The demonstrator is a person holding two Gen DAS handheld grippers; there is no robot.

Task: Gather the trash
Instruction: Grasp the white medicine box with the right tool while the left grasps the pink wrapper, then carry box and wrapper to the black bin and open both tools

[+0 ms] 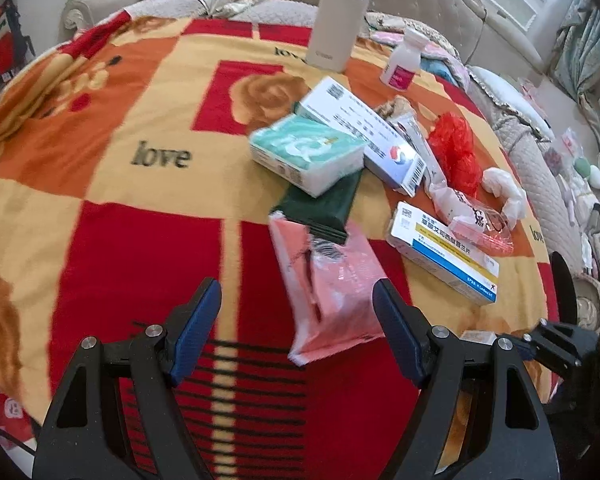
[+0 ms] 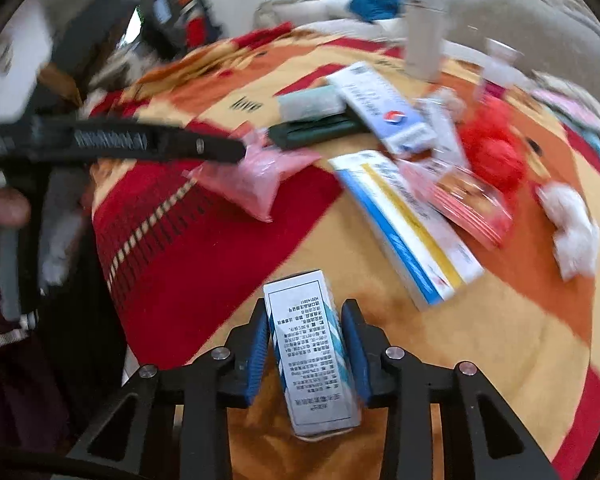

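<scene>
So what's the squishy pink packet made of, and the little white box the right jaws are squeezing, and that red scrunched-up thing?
The pink crinkled packet looks like thin glossy plastic film: it wrinkles and catches light. The small white printed box looks like thin matte cardboard, with sharp folded edges and printed text. The red crumpled bag seems to be thin, slightly see-through plastic, though blur leaves that open.

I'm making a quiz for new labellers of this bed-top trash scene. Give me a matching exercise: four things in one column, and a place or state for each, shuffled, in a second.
Things:
1. small white carton
2. pink plastic packet
3. tissue pack
4. red plastic bag

Places or states:
A. crumpled, beside the white wad
B. clamped in the right tool
C. lying on a dark green pouch
D. between the open fingers of the left tool

Pairs: 1-B, 2-D, 3-C, 4-A
</scene>
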